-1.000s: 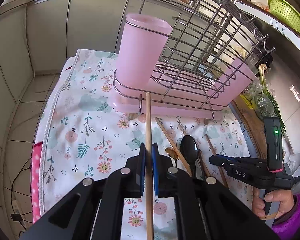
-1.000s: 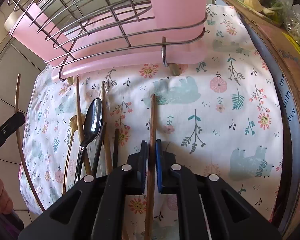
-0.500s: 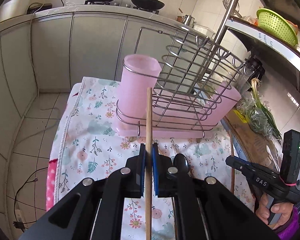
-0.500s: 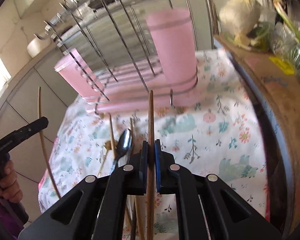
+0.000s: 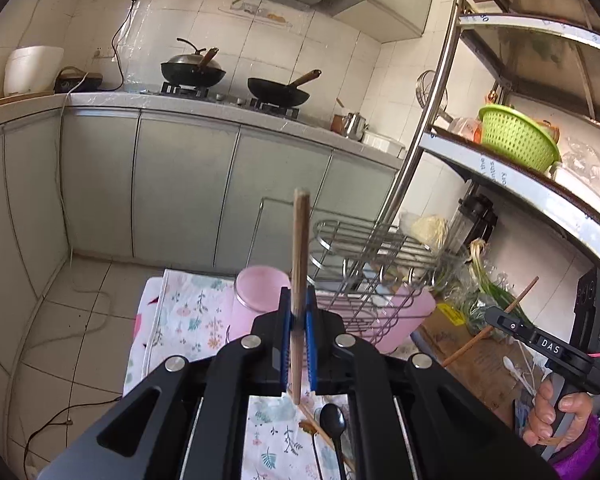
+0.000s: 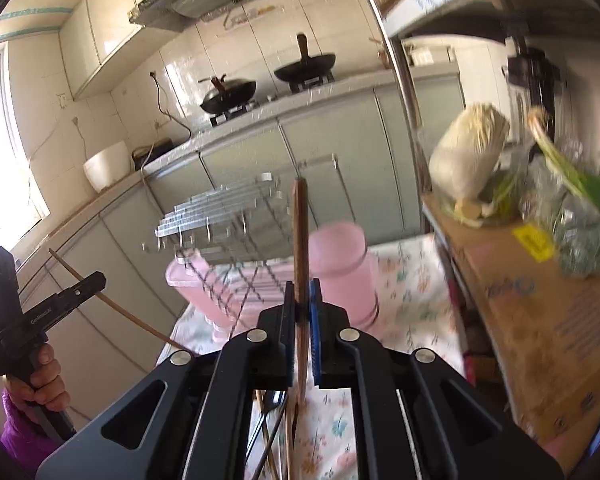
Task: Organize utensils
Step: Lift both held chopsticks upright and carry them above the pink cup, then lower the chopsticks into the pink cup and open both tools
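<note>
My left gripper [image 5: 298, 312] is shut on a wooden chopstick [image 5: 300, 248] and holds it upright, high above the floral cloth. My right gripper [image 6: 301, 304] is shut on a second, darker chopstick [image 6: 300, 236], also upright. The pink utensil cup [image 5: 260, 292] stands at the near end of the wire dish rack [image 5: 376, 256]; it also shows in the right wrist view [image 6: 342, 268], just past the chopstick. A black spoon [image 5: 332, 420] and more chopsticks lie on the cloth [image 5: 188, 320] below. Each gripper shows in the other's view, the right one [image 5: 540, 344] and the left one [image 6: 48, 312].
A metal shelf [image 5: 520, 184] with a green basket [image 5: 516, 136] stands at the right. A cardboard box [image 6: 540, 320] with greens and a cabbage [image 6: 472, 160] sits beside the cloth. The counter with woks [image 5: 236, 76] runs along the back.
Both grippers have risen and tilted up with their chopsticks. The views now look across the kitchen instead of down at the cloth, and the rack has dropped lower in frame.
</note>
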The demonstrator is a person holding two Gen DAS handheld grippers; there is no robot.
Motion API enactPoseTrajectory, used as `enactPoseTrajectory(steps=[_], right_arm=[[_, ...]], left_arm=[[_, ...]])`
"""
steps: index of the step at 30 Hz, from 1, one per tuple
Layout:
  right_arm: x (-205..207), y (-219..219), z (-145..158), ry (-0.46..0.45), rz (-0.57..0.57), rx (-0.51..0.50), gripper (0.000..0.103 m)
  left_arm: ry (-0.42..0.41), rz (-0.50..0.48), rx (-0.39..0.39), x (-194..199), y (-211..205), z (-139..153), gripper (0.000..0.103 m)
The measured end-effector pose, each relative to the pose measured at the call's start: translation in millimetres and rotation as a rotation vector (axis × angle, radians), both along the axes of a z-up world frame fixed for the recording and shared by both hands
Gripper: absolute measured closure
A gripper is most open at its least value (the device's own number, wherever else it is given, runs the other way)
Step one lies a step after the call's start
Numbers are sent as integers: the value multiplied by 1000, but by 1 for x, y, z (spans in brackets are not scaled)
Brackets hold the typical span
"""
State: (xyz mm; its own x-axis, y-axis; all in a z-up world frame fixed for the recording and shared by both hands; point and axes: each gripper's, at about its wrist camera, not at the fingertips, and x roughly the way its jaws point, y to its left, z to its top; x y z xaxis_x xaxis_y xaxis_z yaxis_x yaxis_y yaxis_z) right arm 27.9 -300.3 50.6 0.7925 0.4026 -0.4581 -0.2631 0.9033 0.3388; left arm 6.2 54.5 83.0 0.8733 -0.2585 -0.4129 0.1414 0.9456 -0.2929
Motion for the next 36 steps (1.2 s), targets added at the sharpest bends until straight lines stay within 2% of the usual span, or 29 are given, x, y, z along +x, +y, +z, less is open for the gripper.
enactPoseTrajectory(steps=[6, 11, 18, 24, 31, 36], right_arm=[[10, -8, 56, -98, -9, 16, 96], [19, -14, 95, -184, -54, -9, 96], [42, -11, 112, -228, -103, -67, 96], [72, -5, 89, -159, -97, -89, 96], [105, 0, 42, -4, -69, -86, 96], [118, -2, 17, 74, -69, -79, 96]], left_arm=[[-88, -16, -46, 2, 16, 57, 97], [-164, 25, -22, 8, 23, 98, 97], [-188, 73, 15, 32, 25, 118, 97], [-135, 119, 42, 66, 26, 91, 97], [13, 111, 60, 99, 26, 35, 97], [117, 99, 42, 119, 25, -1, 97]])
